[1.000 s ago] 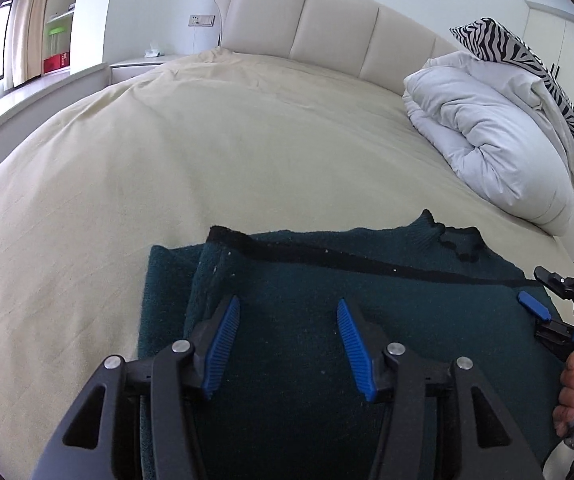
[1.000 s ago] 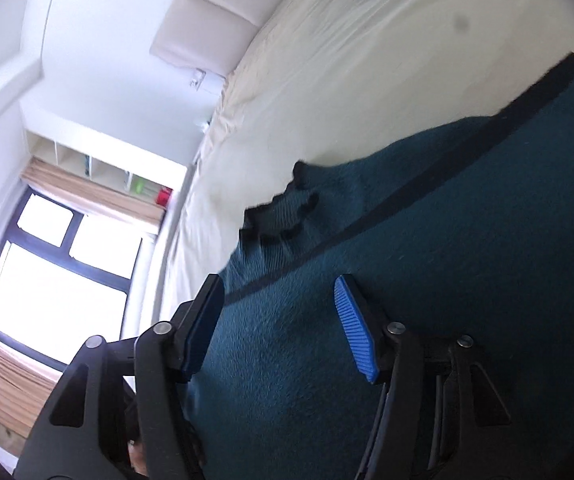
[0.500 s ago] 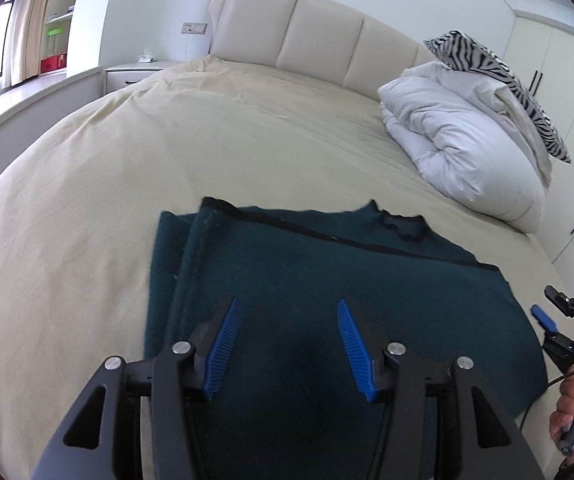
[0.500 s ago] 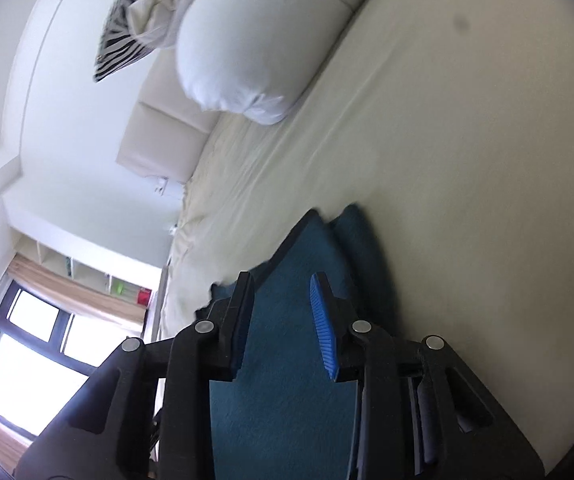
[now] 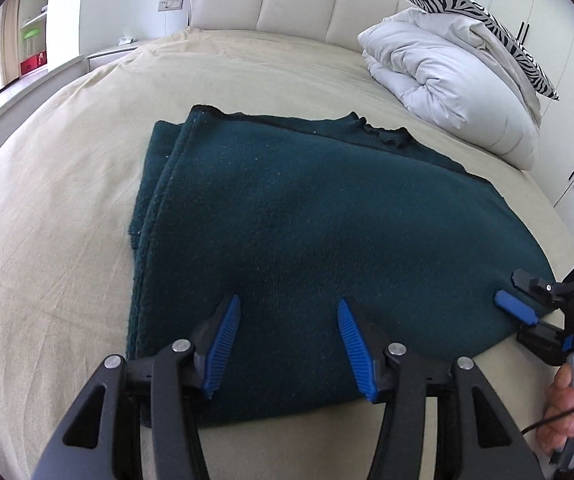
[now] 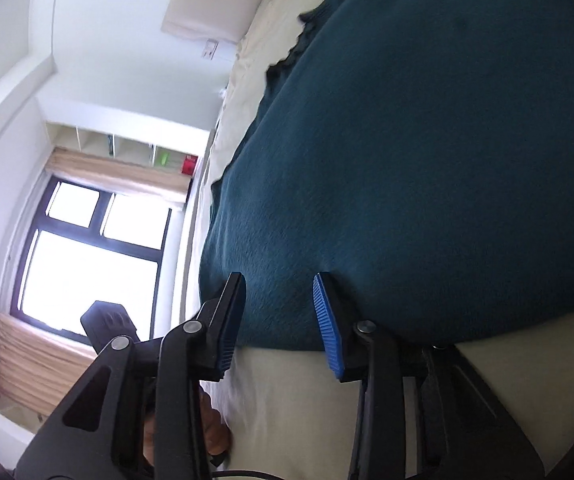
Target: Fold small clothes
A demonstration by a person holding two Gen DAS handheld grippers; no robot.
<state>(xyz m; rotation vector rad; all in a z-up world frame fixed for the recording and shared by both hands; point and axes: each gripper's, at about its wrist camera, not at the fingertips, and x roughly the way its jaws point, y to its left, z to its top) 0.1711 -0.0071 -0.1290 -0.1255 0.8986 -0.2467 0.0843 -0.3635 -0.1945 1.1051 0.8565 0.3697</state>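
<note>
Left tongs (image 5: 289, 342): gaping over the near hem, nothing pinched.
Sweater (image 5: 307, 232): dark green, half-folded on the bed (image 5: 67, 200).
Right tongs (image 6: 279, 312): parted, straddling the right edge.
Tip: pinch both layers together before lifting.

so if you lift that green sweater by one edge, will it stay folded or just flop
Likely flop: the sweater is soft knit, lying limp in loose layers on the bed. It looks thick and fuzzy, so probably fairly heavy for its size and not slippery. Pushed, it would likely bunch on the sheet rather than slide.
</note>
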